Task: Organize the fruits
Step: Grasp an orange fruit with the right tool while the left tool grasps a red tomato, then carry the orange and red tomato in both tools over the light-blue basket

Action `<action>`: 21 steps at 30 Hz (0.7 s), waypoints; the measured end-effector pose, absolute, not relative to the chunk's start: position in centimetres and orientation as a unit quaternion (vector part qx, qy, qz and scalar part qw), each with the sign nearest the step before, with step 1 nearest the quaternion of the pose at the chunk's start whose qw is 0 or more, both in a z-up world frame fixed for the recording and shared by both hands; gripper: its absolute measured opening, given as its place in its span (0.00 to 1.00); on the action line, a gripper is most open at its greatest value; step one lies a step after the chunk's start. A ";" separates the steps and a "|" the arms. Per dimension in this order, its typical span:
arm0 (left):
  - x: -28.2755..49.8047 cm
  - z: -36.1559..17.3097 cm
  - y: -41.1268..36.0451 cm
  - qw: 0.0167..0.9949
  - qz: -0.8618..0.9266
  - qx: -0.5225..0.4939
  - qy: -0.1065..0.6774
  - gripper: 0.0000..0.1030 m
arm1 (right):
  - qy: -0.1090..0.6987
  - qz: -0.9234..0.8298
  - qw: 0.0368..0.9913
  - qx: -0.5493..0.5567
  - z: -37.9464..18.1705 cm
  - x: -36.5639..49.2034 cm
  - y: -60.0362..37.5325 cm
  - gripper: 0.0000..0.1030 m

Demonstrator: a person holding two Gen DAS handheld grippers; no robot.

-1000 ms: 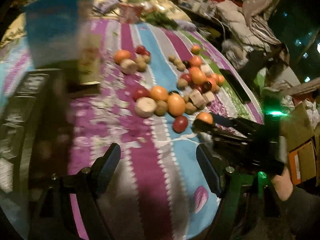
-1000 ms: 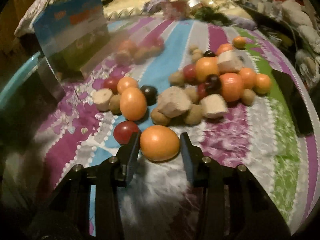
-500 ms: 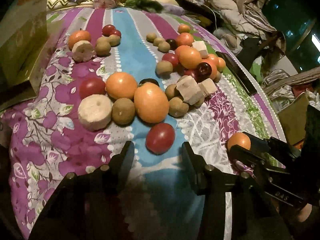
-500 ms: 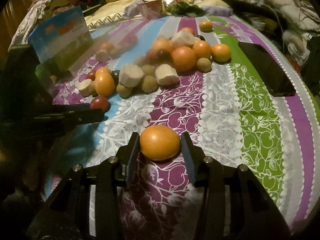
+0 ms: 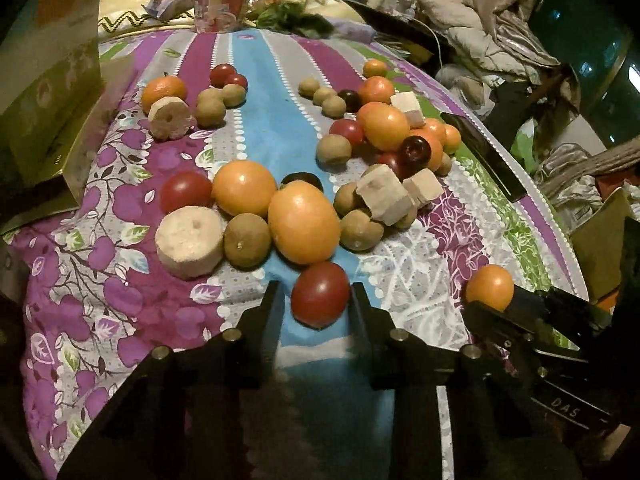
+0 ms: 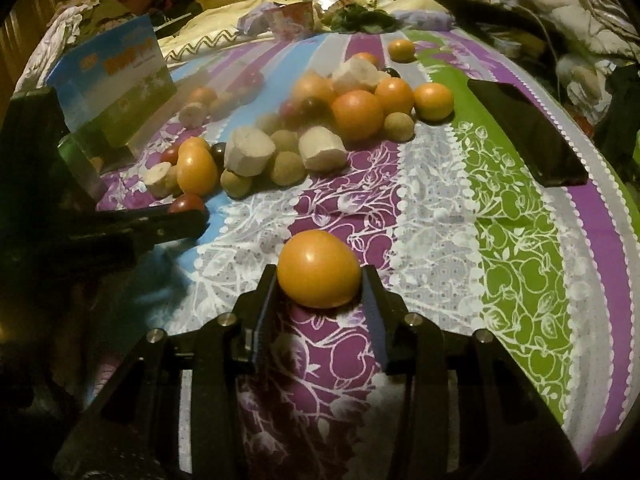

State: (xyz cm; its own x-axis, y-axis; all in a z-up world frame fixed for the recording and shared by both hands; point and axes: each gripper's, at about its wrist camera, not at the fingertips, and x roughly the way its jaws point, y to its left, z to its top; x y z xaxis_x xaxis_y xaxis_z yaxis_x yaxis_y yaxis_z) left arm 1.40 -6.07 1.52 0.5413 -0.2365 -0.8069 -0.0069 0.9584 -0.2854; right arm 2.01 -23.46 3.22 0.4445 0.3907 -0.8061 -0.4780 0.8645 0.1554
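On the striped bedspread (image 5: pixel 256 128) lie loose fruits. My left gripper (image 5: pixel 316 294) straddles a red tomato (image 5: pixel 320 300) at the near edge of the pile; its jaws are closing, the right pad touches the tomato and a thin gap shows at the left pad. My right gripper (image 6: pixel 320 280) is shut on an orange fruit (image 6: pixel 318 270), held just above the purple and white stripes, apart from the pile. That held orange fruit (image 5: pixel 490 286) also shows at the lower right of the left wrist view. The left gripper's fingers (image 6: pixel 160 228) enter the right wrist view from the left.
Oranges (image 5: pixel 304 228), brown round fruits (image 5: pixel 246 240), pale cut chunks (image 5: pixel 188 240) and dark plums (image 5: pixel 416 150) lie in clusters. A black phone (image 6: pixel 524 128) lies on the green stripe. A blue-green box (image 6: pixel 112 80) stands at the left. Packets and clutter line the far end.
The left gripper came down and forward to the red tomato and narrowed its jaws around it. The right gripper carried the orange fruit away from the pile, then held still.
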 end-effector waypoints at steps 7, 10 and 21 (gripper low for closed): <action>1.3 1.8 -6.4 0.872 -0.063 -0.122 0.470 0.27 | 0.460 0.254 0.849 -0.045 3.4 2.6 -23.3 0.39; 1.0 2.8 -6.2 0.875 -0.057 -0.127 0.464 0.27 | 0.455 0.250 0.854 -0.039 4.1 2.5 -23.4 0.39; -3.2 13.2 -0.9 0.903 0.041 -0.119 0.411 0.27 | 0.426 0.245 0.871 -0.020 12.0 2.6 -21.3 0.39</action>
State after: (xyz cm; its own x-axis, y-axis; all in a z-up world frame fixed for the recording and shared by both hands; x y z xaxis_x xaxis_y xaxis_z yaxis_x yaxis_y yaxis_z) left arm -3.19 -0.85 13.21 0.6586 -0.0236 -0.7521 -0.1713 0.9685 -0.1804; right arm 2.56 -21.29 11.99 0.5164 0.4095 -0.7520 -0.4434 0.8792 0.1743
